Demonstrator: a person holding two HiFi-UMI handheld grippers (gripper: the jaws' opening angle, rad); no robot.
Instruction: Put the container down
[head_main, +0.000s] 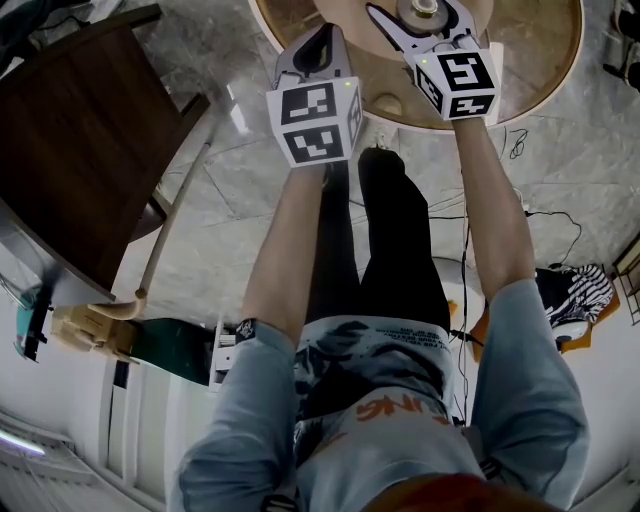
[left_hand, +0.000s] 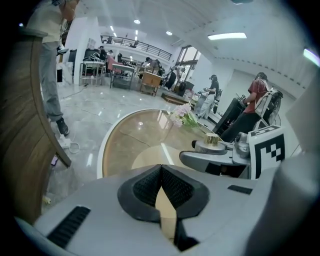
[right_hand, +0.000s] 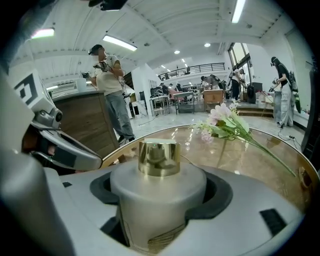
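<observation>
The container (right_hand: 158, 186) is a frosted white jar with a gold cap, and my right gripper (right_hand: 159, 200) is shut on its body, holding it upright over the round wooden table (right_hand: 260, 160). In the head view the right gripper (head_main: 425, 22) reaches over the table's near edge (head_main: 545, 75), with the jar's gold cap (head_main: 425, 8) between its jaws. My left gripper (head_main: 322, 45) hovers just to its left at the table's edge. In its own view the left gripper (left_hand: 161, 171) is shut, pad tips touching, with nothing between them. The jar (left_hand: 214, 142) shows off to the right.
A spray of pink flowers (right_hand: 227, 125) lies on the table beyond the jar. A dark wooden counter (head_main: 80, 140) stands to my left, with a person (right_hand: 111, 85) beside it. Cables (head_main: 540, 215) trail across the marble floor. More people and desks fill the hall behind.
</observation>
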